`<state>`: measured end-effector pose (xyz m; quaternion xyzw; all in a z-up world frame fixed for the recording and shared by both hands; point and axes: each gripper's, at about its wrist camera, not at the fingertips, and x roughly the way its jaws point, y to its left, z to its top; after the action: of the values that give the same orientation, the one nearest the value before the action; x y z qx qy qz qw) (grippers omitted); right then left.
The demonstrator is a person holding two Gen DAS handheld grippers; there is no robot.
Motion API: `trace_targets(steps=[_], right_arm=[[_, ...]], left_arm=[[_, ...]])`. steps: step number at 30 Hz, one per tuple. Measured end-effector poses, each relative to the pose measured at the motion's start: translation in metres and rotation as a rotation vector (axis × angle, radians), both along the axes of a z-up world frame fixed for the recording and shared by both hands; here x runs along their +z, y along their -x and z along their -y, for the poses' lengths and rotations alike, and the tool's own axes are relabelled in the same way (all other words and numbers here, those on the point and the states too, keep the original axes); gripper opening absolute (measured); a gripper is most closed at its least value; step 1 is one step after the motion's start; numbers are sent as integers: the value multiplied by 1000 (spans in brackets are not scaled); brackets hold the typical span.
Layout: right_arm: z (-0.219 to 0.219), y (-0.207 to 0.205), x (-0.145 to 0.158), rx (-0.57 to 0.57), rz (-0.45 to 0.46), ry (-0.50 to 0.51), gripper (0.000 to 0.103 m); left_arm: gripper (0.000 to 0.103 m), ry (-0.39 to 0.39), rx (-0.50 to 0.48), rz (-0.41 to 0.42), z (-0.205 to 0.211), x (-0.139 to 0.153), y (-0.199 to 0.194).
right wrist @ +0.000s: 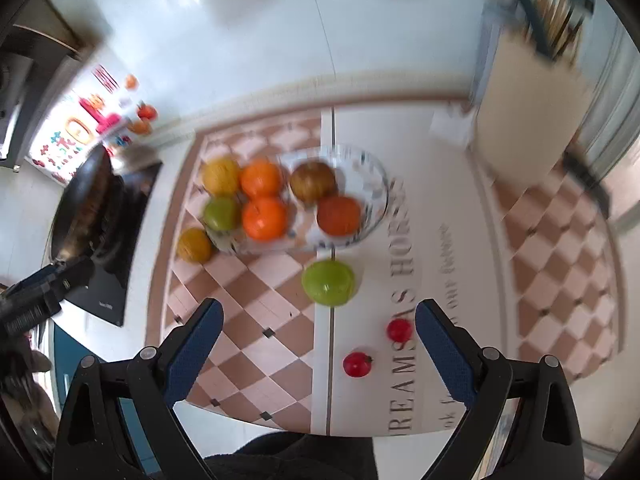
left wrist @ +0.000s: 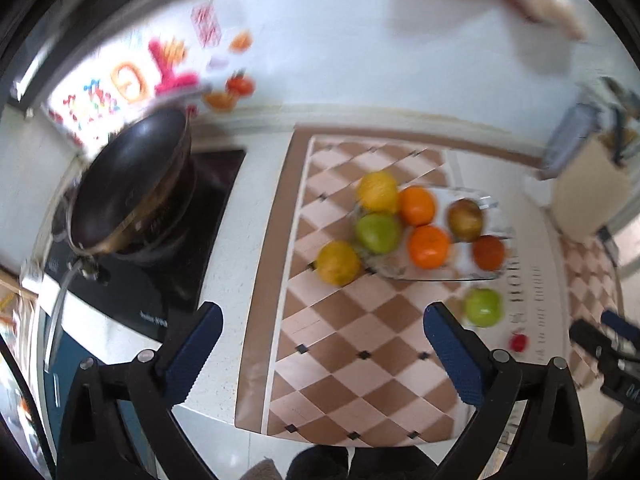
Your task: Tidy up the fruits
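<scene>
Two cherry tomatoes point(right wrist: 357, 364) between tool point(right wrist: 319, 336) tips

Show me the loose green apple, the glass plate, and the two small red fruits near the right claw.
Loose green apple point(right wrist: 328, 282): right wrist view, centre of its skin.
Glass plate point(right wrist: 378, 184): right wrist view, bare right rim.
Nearer small red fruit point(right wrist: 357, 364): right wrist view, its middle.
Farther small red fruit point(right wrist: 399, 330): right wrist view, its middle.

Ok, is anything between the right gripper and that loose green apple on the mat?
Nothing visible. The right gripper is open, and the green apple lies just ahead; the two small red fruits sit nearer, off to its right.
</scene>
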<state>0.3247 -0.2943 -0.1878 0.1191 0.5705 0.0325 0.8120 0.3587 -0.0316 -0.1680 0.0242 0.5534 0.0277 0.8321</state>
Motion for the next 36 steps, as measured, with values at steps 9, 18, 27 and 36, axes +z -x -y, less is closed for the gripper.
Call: trace_targets(steps=[9, 18, 27, 36], right_arm=[[-6, -48, -115, 15, -165, -42, 87], [-28, -77, -158, 78, -259, -3, 69], [-35, -85, -172, 100, -270, 10, 66], [-42, -67, -173, 142, -336, -27, 66]], left_arm=[[103, -10, 100, -241, -29, -103, -64], [102, 90, 54, -380, -14, -165, -111], [53, 131, -26, -355, -2, -165, -121], [51, 158, -39, -371, 4, -154, -94]])
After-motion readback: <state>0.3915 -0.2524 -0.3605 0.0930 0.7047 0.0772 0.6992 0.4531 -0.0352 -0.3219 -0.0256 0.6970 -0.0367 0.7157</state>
